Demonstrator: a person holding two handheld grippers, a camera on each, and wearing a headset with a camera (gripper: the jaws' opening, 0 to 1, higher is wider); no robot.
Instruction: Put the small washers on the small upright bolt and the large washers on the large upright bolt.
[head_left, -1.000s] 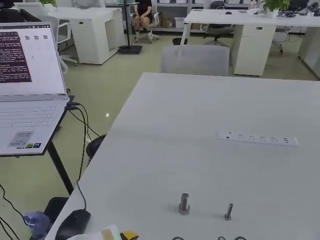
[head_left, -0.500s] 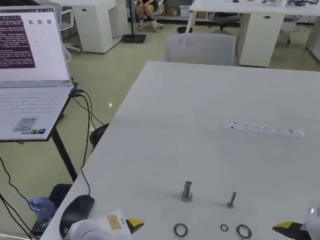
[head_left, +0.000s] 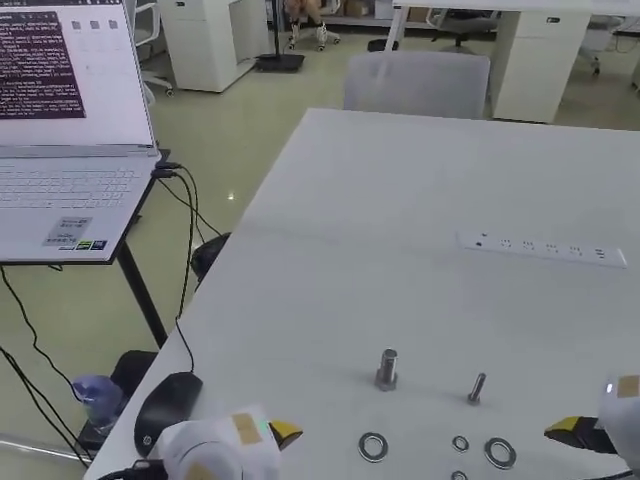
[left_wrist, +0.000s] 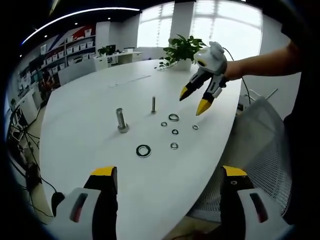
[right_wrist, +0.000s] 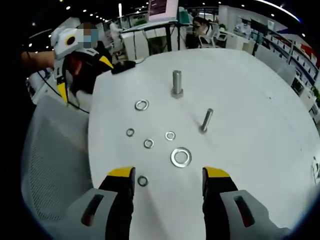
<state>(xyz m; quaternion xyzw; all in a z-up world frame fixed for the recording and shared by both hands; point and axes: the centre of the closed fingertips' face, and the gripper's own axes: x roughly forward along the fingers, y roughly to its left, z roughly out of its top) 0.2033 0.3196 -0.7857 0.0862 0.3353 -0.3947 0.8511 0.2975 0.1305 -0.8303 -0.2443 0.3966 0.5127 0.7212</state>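
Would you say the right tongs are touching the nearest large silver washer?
Apart: the right gripper view shows table between the right tongs and the large silver washer.

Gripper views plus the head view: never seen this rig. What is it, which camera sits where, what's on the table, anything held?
No robot here: a person holds a two-jaw gripper in each hand and wears a headset camera. The head view looks down from that headset at the white table. Each round picture comes from a fisheye camera riding on one gripper, looking along its jaws: the left gripper and the right gripper. Both are open and hold nothing. On the table a large bolt and a small bolt stand upright, with two large washers and four small washers lying loose beside them. Farther back lies a power strip; a laptop sits off to the side.
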